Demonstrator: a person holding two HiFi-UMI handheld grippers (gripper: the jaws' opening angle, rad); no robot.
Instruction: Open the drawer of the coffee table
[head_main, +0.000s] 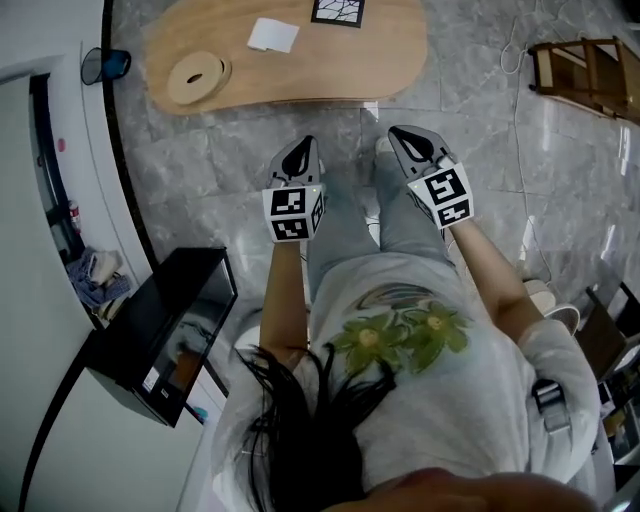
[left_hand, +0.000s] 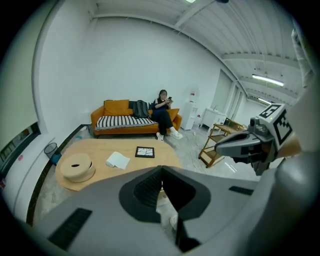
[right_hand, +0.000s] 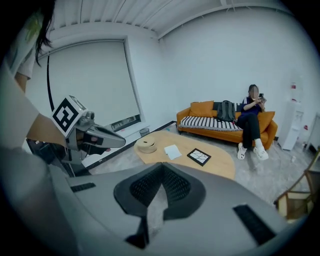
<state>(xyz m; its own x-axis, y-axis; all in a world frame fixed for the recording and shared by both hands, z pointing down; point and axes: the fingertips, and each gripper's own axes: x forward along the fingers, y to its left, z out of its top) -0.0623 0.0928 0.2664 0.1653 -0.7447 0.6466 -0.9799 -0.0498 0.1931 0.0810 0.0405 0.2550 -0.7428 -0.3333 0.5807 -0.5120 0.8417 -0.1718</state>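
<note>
The coffee table (head_main: 320, 65) is a low oval of light wood at the top of the head view, a short way ahead of my feet. No drawer shows in any view. My left gripper (head_main: 297, 152) and right gripper (head_main: 411, 140) hang side by side above the grey floor, short of the table's near edge. Both are shut with nothing between the jaws. In the left gripper view the jaws (left_hand: 161, 170) meet below the table (left_hand: 102, 149), with the right gripper (left_hand: 235, 146) beside them. The right gripper view shows its closed jaws (right_hand: 161, 167), the table (right_hand: 222, 162) and the left gripper (right_hand: 107, 139).
On the table lie a round wooden disc (head_main: 197, 78), a white sheet (head_main: 272, 35) and a black-framed tile (head_main: 338, 10). A person sits on an orange sofa (left_hand: 117, 114) beyond it. A wooden rack (head_main: 588, 70) stands at the right, a black box (head_main: 165, 325) and a bin (head_main: 105, 64) at the left.
</note>
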